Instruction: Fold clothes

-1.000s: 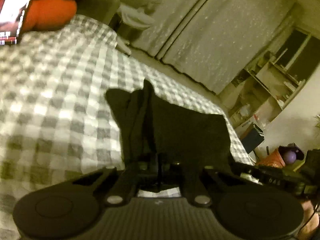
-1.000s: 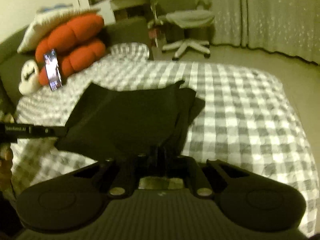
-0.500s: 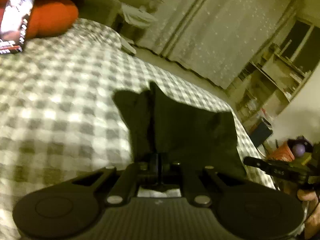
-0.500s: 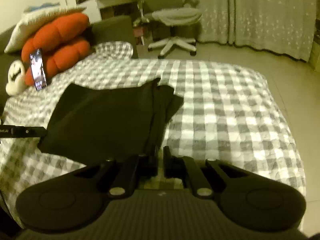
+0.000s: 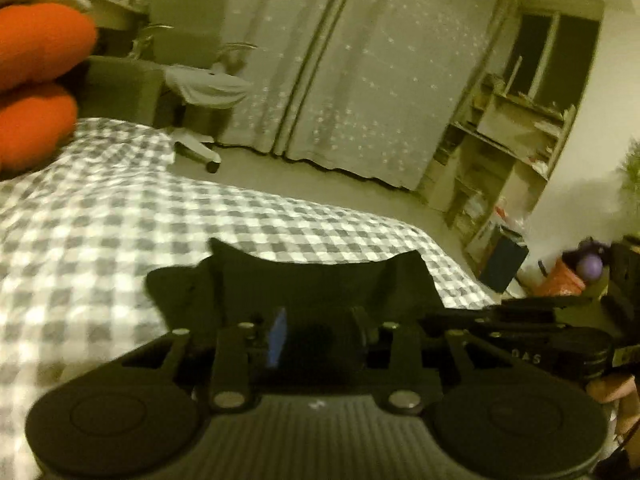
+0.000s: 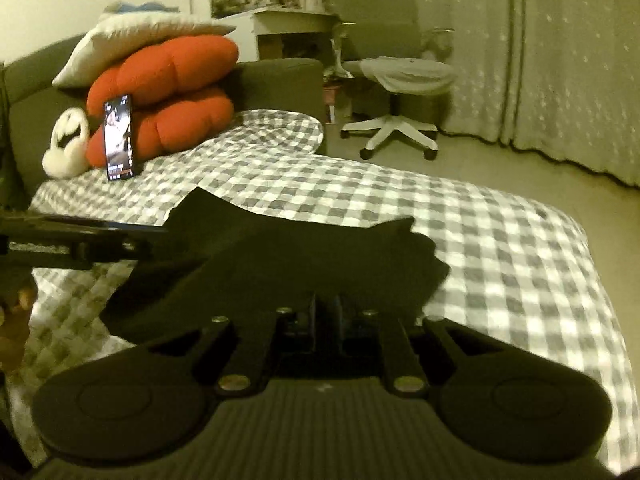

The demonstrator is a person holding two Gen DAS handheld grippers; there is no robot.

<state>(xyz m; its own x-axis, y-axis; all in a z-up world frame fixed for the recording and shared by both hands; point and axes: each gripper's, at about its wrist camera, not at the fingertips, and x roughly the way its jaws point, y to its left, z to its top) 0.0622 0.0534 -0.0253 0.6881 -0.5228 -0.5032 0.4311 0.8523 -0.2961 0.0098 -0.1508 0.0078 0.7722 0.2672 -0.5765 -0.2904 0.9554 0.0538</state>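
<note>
Fingers of the left gripper are seen parted over the near edge of a black garment, where a second ago they were pinched tight on that edge; the jaws have just been opening, and the cloth is seen between them but no longer pressed. On the right gripper a narrow gap is now shown between fingers that were earlier clenched on the cloth; these jaws too have just been opening, with dark fabric lying in and beyond the gap, and whether it is still nipped cannot be told. The one garment, earlier held up in a taut peak, is now laid lower and wider on the grey-and-white checked bedspread, its far edge sagging between two raised corners. The left gripper is seen at the left of the right wrist view, the right gripper at the right of the left wrist view, and they are brought closer to the garment than before. Two grippers and one garment are counted. At the far left, two orange cushions are stacked under one white pillow, with one lit phone propped against them and one white plush toy beside it. One white office chair is seen before the curtains.
</note>
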